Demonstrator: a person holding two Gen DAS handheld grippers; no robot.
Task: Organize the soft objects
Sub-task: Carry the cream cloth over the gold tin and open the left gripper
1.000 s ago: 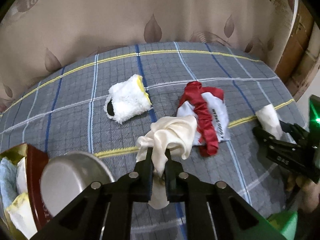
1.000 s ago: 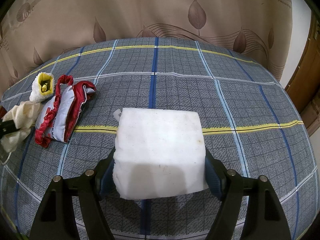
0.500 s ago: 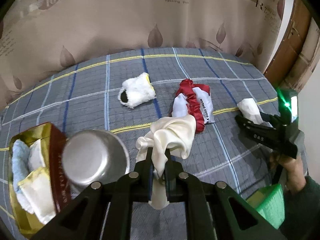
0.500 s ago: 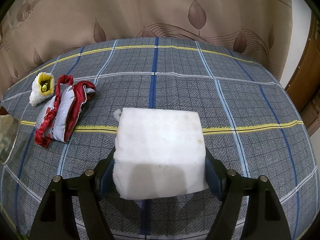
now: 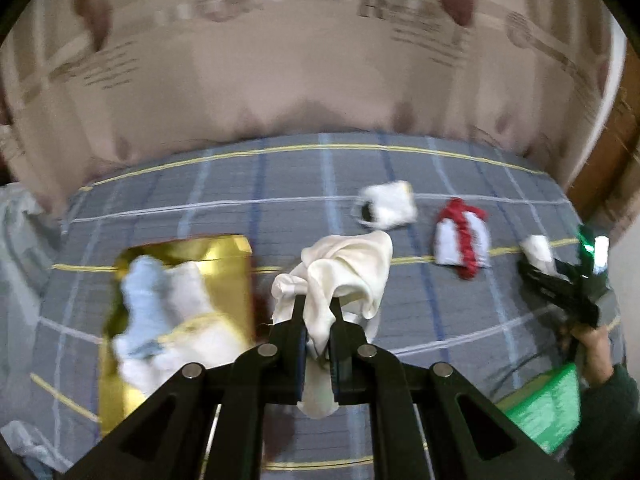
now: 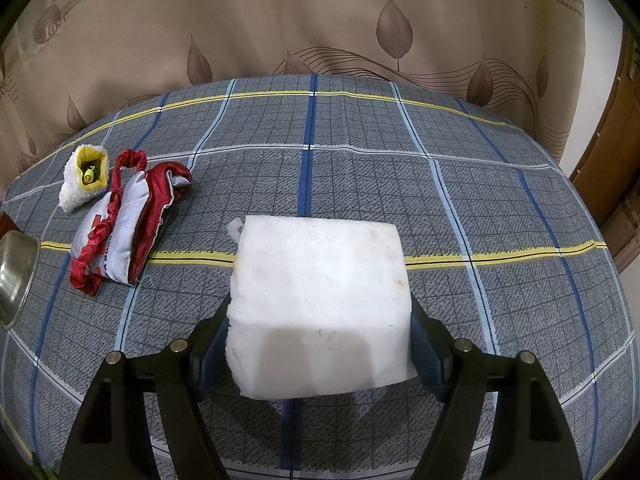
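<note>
Clenching the crumpled cream silky cloth [image 5: 340, 268], the left gripper [image 5: 318, 312] hangs just right of the gold box [image 5: 232, 256], while the right gripper [image 6: 320, 344] grasps the white foam block [image 6: 320, 292].

Left gripper [image 5: 318, 322] clamped tight; right gripper [image 6: 320, 344] fingers spread wide

A plaid bed [image 6: 480, 200] carries a red-white pouch [image 6: 120, 236] and fluffy mitt [image 6: 82, 180].

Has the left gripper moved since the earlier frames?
Yes. The left gripper, shut on the cream cloth, has swung left: the gold box now sits beside it, nearer centre.
</note>
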